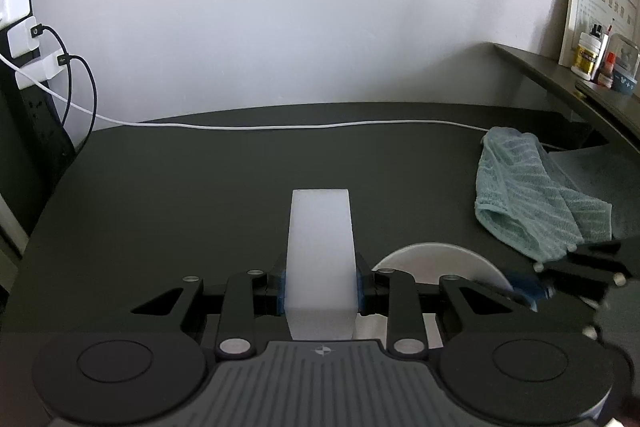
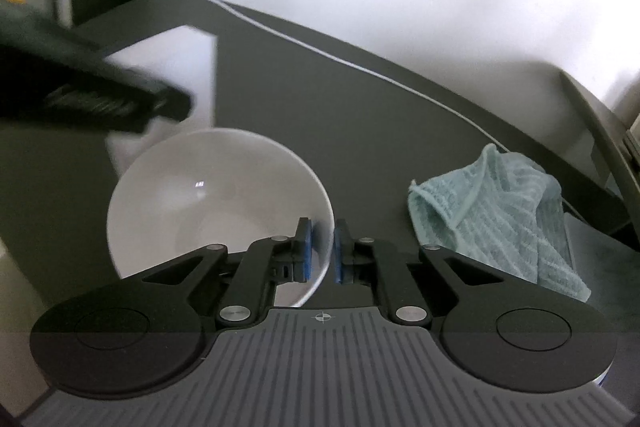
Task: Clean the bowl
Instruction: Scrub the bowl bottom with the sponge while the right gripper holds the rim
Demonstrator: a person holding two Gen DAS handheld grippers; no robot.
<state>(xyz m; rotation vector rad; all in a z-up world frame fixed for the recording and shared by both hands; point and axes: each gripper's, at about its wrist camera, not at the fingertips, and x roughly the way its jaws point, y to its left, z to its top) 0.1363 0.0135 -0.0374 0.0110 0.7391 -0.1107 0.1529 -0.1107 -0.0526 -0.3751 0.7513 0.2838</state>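
Dark table (image 2: pixel 360 115) carries a towel (image 2: pixel 500 219) at three o'clock; right gripper (image 2: pixel 323 247) pinches the bowl (image 2: pixel 208 195) rim to steady it, left gripper (image 1: pixel 320 291) clamps a white sponge (image 1: pixel 320 247) for wiping.

White bowl (image 2: pixel 208 187), white block (image 1: pixel 320 251), ribbed pale-teal cloth (image 2: pixel 496 219), dark grey table (image 1: pixel 200 187), blue-padded black hand-held gripper (image 2: pixel 322 251).

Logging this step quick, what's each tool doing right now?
Left tool: closed on white rectangular sponge block.
Right tool: closed on white ceramic bowl rim.

Left gripper (image 1: pixel 321 289) fingers clamped on a white block, right gripper (image 2: pixel 321 251) pinching bowl rim
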